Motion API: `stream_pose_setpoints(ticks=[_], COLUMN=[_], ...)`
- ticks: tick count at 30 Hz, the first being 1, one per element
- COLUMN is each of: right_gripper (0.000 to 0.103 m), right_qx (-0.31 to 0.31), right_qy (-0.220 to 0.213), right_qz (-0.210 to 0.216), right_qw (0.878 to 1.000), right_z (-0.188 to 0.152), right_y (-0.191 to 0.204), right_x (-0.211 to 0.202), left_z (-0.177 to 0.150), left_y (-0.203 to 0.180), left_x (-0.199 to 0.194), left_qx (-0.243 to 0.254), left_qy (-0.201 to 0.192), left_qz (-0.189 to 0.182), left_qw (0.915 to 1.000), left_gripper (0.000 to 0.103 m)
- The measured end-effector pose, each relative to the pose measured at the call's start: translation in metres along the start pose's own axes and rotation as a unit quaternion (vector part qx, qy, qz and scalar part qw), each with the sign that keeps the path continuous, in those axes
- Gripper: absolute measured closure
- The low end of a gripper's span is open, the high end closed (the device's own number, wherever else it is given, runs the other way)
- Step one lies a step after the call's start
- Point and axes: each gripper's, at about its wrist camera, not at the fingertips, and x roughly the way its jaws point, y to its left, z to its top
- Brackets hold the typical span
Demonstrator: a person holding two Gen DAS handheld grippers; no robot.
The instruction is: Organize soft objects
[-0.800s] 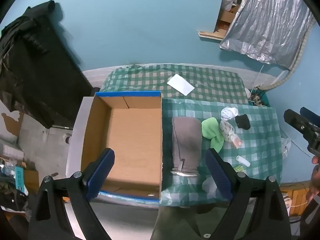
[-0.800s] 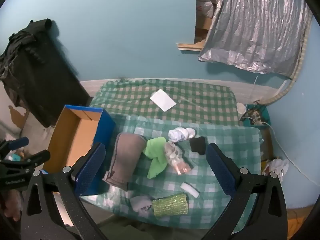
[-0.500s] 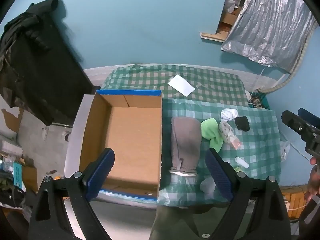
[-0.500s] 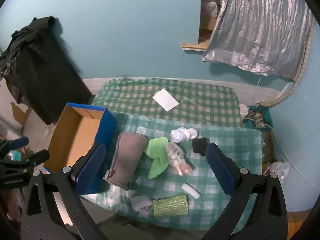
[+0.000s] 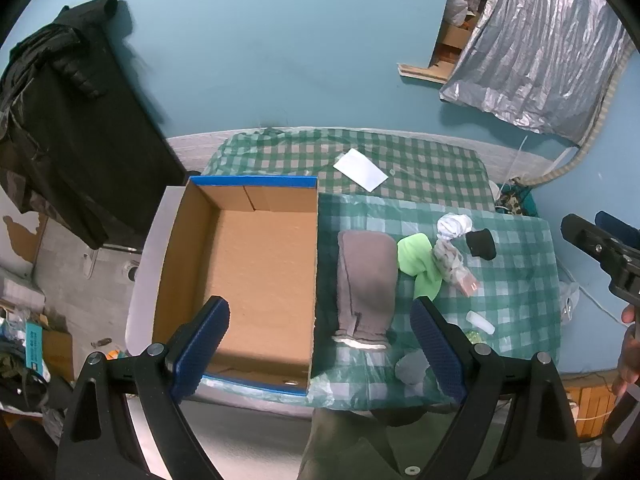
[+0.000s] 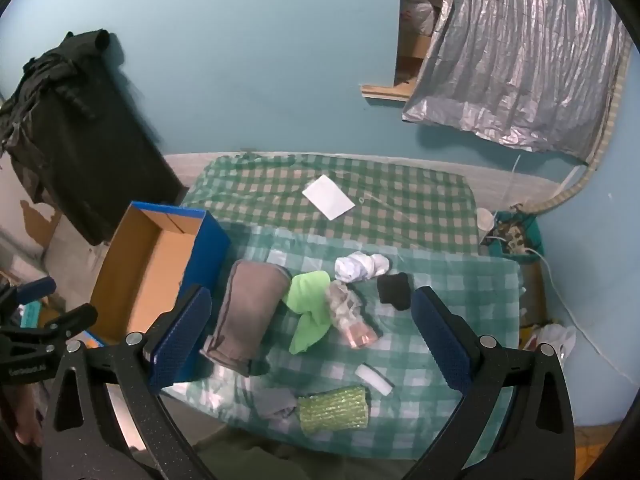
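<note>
Both views have shifted only slightly since the earlier frames; items unmoved. Left tongs [image 5: 320,344] and right tongs [image 6: 312,336] gape wide, empty, above the bench [image 6: 460,320]. Grey cloth [image 6: 252,312], green cloth [image 6: 310,300] and white sock bundle [image 6: 360,266] lie beside the open cardboard box [image 5: 256,264].

The room is dim with a bluish tint. Both views bend strongly toward black rounded corners. The foil sheet [image 6: 516,60] at upper right shines, and the dark clothes [image 5: 60,128] cast a soft shadow on the wall.

Blue wall [image 6: 248,60], crinkled silver sheet [image 6: 520,60] (hung over an opening), black garment [image 5: 60,128], white paper [image 5: 360,169]
</note>
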Motion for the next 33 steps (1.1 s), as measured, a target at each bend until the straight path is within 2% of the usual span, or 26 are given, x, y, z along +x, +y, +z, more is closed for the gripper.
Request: stream_pose_setpoints(ticks=[33], right_gripper=[0.002], right_qx=[-0.001], right_qy=[0.002], right_qz=[-0.002], right_qw=[1.000], right_z=[0.000], right_y=[-0.001], right_x=[-0.004], left_z=[-0.011], left_y=[-0.022], left_x=[-0.003], left_qx=[0.006], left_qy=[0.003], left_qz=[-0.007], left_qw=[1.0000], left_gripper=[0.010])
